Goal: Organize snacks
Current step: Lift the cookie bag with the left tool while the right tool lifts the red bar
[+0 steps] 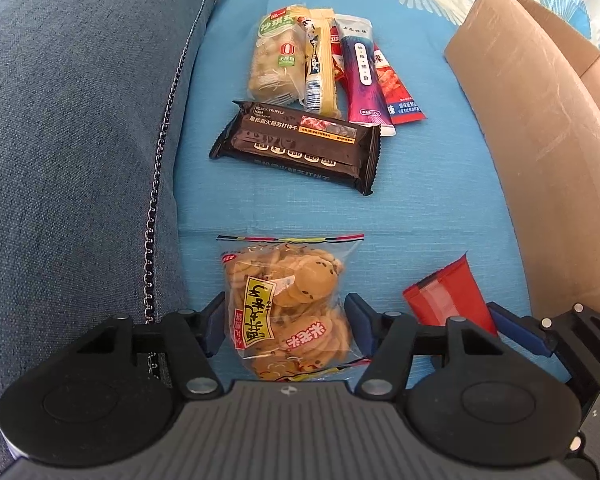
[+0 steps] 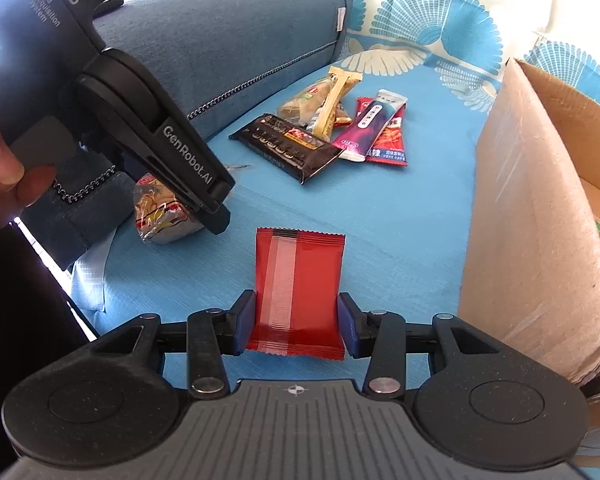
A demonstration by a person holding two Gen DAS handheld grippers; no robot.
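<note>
Red packet [image 2: 298, 294]: lies flat on the blue cloth [image 2: 412, 216], between the pads of the right tongs [image 2: 296, 322], which bracket its near end; whether they pinch it I cannot tell.
Cracker bag [image 1: 286, 304]: clear, full of round crackers, gripped at its sides by the left tongs [image 1: 286, 328]; its far end seems to rest on the cloth.
Black truffle cracker pack [image 1: 296, 146]: farther out, lying crosswise.
Far heap: pale green-labelled bag [image 1: 274, 60], yellow bar [image 1: 320, 68], purple sachet [image 1: 362, 76], red sachet [image 1: 400, 92], overlapping.
Cardboard box [image 1: 548, 168]: open, at the right.
Sofa cushion [image 1: 80, 140]: grey-blue, at the left.
</note>
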